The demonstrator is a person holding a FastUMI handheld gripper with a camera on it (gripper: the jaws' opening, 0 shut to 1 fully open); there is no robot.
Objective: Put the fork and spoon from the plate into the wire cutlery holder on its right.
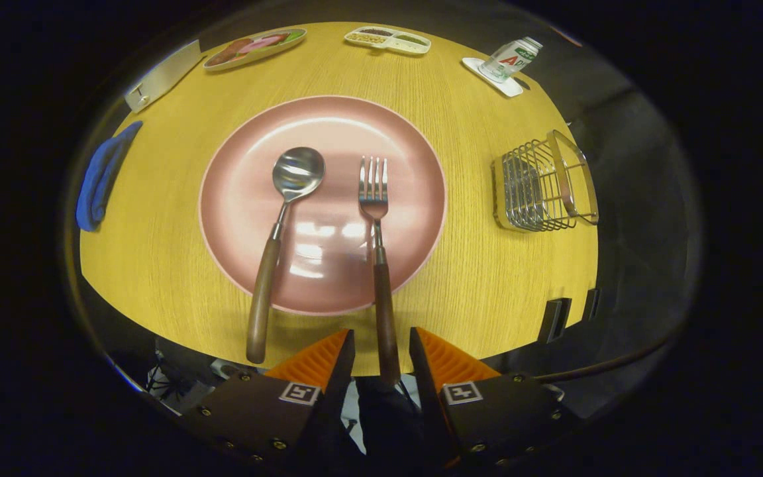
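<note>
Wood grain runs fine and matt across my tabletop [487,278]. The plate [236,199] is glossy glazed ceramic by the look, throwing back bright patches of light. Spoon [285,218]: polished metal bowl, mirror-bright, on a smooth dark wooden handle. Fork [376,225]: same shiny metal tines, same wooden handle, its end sitting between the ribbed pads [315,361] of my claw [382,351], neither one touching it. The cutlery holder [540,189] is gleaming chrome-like wire. A soft cloth [100,175] lies crumpled, matt.
</note>
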